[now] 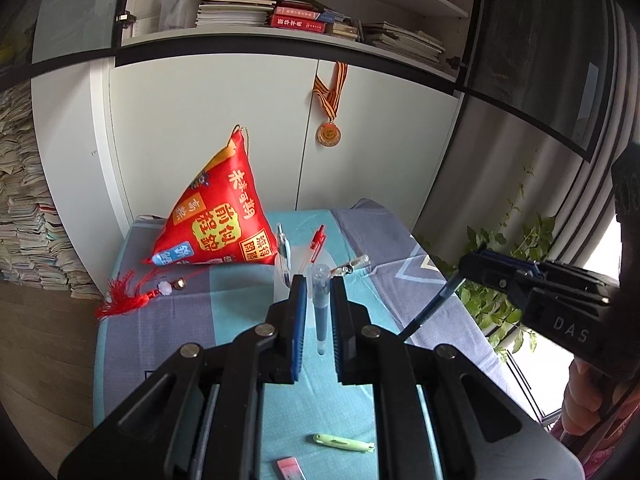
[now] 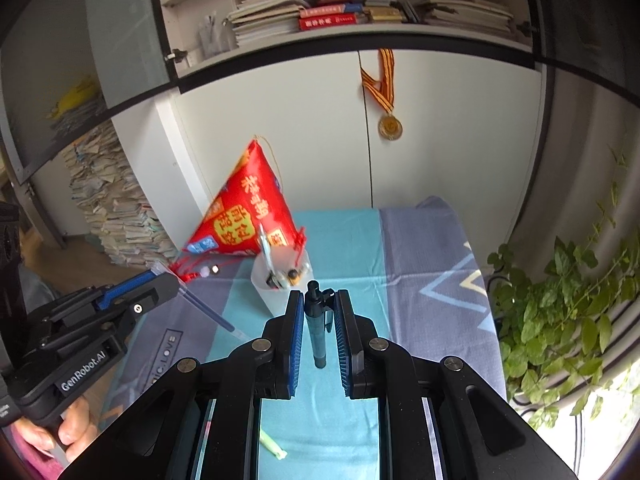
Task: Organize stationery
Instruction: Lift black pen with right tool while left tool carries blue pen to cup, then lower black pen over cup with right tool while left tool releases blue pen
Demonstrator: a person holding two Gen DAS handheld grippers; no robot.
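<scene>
Left wrist view: the left gripper (image 1: 318, 280) holds a clear-capped blue pen (image 1: 321, 306) upright, jaws clamped on its barrel, above a table covered in a blue and grey cloth (image 1: 224, 308). Just beyond it stands the translucent cup (image 1: 282, 270), already holding a red pen (image 1: 317, 242) and at least one other with a blue clip; a further clear pen appears to lean out to the right, though whether it sits in the cup cannot be told.

Right wrist view: the right gripper (image 2: 318, 294) has its jaws closed on a dark teal pen (image 2: 318, 320), clicker end up, just short of the cup's rim. Both grippers hang close to the cup, one on either side.

By this reading the job is partly done: a few pens are stowed, and two more are in hand awaiting their drop into the cup. On the cloth nearer the camera lie a pale green item (image 1: 344, 441), possibly a small cutter, and a pink eraser (image 1: 289, 467), both untouched. A red festive pillow (image 1: 216, 216) with a tassel sits behind the cup.
</scene>
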